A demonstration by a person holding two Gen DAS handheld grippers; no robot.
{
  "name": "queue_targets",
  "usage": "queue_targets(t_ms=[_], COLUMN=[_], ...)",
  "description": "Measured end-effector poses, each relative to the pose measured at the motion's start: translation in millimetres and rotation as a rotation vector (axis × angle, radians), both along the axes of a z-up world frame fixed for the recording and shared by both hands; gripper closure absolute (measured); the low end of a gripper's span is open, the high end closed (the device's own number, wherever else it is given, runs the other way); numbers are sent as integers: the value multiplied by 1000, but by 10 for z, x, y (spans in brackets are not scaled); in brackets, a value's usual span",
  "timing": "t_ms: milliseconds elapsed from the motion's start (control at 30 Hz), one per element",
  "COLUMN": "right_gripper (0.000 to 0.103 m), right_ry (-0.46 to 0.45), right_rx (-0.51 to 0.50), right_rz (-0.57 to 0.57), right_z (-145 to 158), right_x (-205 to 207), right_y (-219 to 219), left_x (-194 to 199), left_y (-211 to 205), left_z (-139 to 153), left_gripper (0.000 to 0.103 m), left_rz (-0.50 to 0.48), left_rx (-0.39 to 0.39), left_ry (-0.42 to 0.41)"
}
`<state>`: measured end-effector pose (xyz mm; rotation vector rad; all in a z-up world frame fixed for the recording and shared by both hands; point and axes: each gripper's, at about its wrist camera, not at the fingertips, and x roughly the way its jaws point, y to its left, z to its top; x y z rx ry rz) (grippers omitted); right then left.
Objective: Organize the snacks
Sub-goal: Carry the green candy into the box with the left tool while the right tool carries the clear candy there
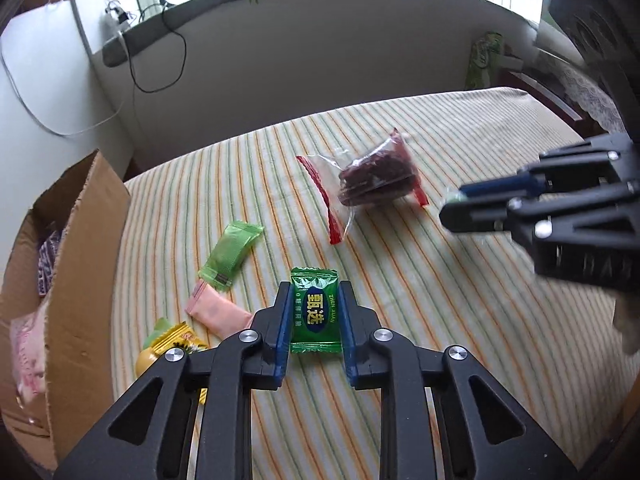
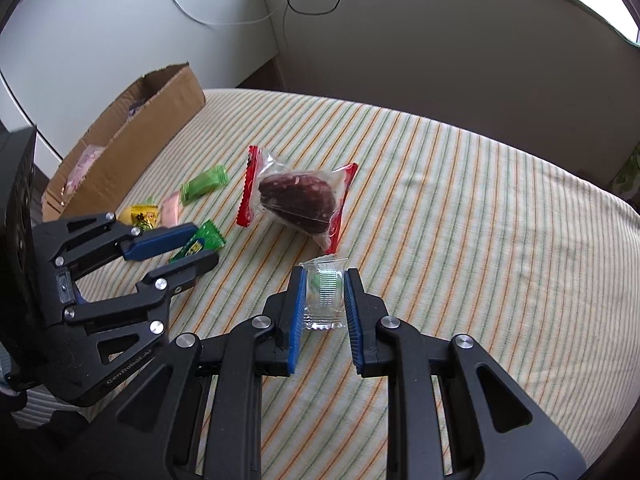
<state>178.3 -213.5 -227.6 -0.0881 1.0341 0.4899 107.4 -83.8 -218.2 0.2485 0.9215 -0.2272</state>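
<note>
My left gripper (image 1: 315,292) is shut on a dark green candy (image 1: 315,312) with yellow lettering, its blue pads pressing both sides of the wrapper. From the right wrist view, that left gripper (image 2: 206,243) sits low at the left with the green candy (image 2: 200,240) in it. My right gripper (image 2: 326,276) is shut on a clear-wrapped candy (image 2: 324,296) with a green piece inside. In the left wrist view the right gripper (image 1: 452,202) comes in from the right edge. Between them lies a red-edged clear bag of dark dried fruit (image 1: 376,180) (image 2: 296,200).
A cardboard box (image 1: 80,260) (image 2: 132,136) holding several snack packets stands at the left edge of the striped tablecloth (image 1: 440,320). Beside it lie a light green packet (image 1: 232,256), a pink packet (image 1: 218,312) and a yellow packet (image 1: 176,344). A wall and cables are behind.
</note>
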Motion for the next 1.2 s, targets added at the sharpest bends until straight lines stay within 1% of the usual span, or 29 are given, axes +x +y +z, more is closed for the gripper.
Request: queue_targets(t_ms=[67,233,333,400,533,633,733,900,1067,1200], right_gripper=[83,83,83,83,83,83,83,83,83,83], right_ry=[-4,-2,0,-2,-15,-28,-40,-72,-87,-88], right_rx=[26,76,88,84,60,54,47,43,36,32], right_rz=[-4,-9,-3,6,25,32,49,103,152,186], right_z=[-9,-77,-89,-69,69,257,454,789,980,1063], right_x=[-9,-42,-77,-101,-118,-127,-129,-136,-95,-53], right_y=[-42,-122,-115,-85,22,115,280,714,1181,1554], left_x=[-51,-103,-112,-132,-129,-175,-210,-277,-349,-383], left_y=[9,65,120,149,270,372,531,891,1253,1577], left_z=[-2,10,77,137,293,420,590,834,1005,1045], left_gripper=[83,83,83,83,83,83,83,83,83,83], left_rz=[-8,24,57,68,108,119,136,185,237,284], left_rx=[-1,-47,-103,-120,-173,-194,-221,-259,-280,-301], left_ry=[-13,-22,-17,-26,-19,-28,-37,-67,-91,-93])
